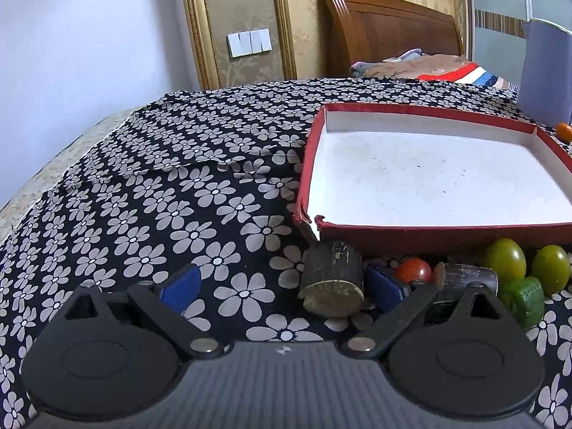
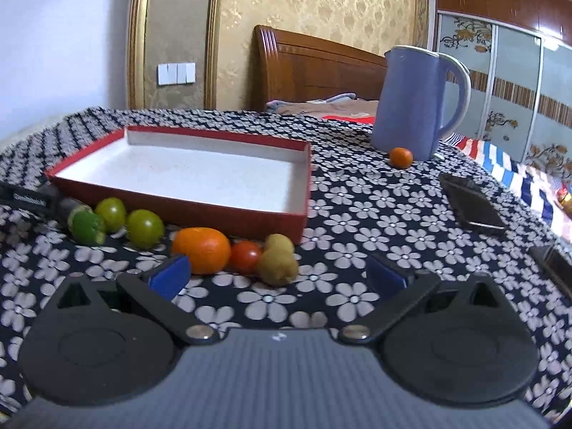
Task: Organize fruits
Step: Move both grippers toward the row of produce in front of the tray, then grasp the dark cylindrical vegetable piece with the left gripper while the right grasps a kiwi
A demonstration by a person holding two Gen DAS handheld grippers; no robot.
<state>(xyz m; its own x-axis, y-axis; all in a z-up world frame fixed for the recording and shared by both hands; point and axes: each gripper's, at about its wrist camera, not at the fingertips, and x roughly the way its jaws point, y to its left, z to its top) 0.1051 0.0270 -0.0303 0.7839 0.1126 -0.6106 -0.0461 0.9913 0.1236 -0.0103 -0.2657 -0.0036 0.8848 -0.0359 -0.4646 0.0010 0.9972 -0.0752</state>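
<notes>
A red tray (image 1: 429,230) with a bare white floor lies on the flowered cloth. Along its near wall sit a red tomato (image 1: 413,270), two green tomatoes (image 1: 506,259), a green cut piece (image 1: 522,296) and two dark stubby cylinders (image 1: 332,282). My left gripper (image 1: 282,287) is open, and the nearer cylinder lies between its fingers, close to the right pad. My right gripper (image 2: 278,277) is open, low over the cloth. Just ahead of it are an orange (image 2: 202,250), a red tomato (image 2: 245,255) and a knobbly yellow-brown fruit (image 2: 277,259). The tray (image 2: 178,211) is behind them.
A blue kettle (image 2: 418,103) stands at the back right with a small orange (image 2: 401,157) at its foot. A dark phone (image 2: 472,203) lies right of the tray, and another dark object (image 2: 550,264) is at the right edge. A bed is behind the table.
</notes>
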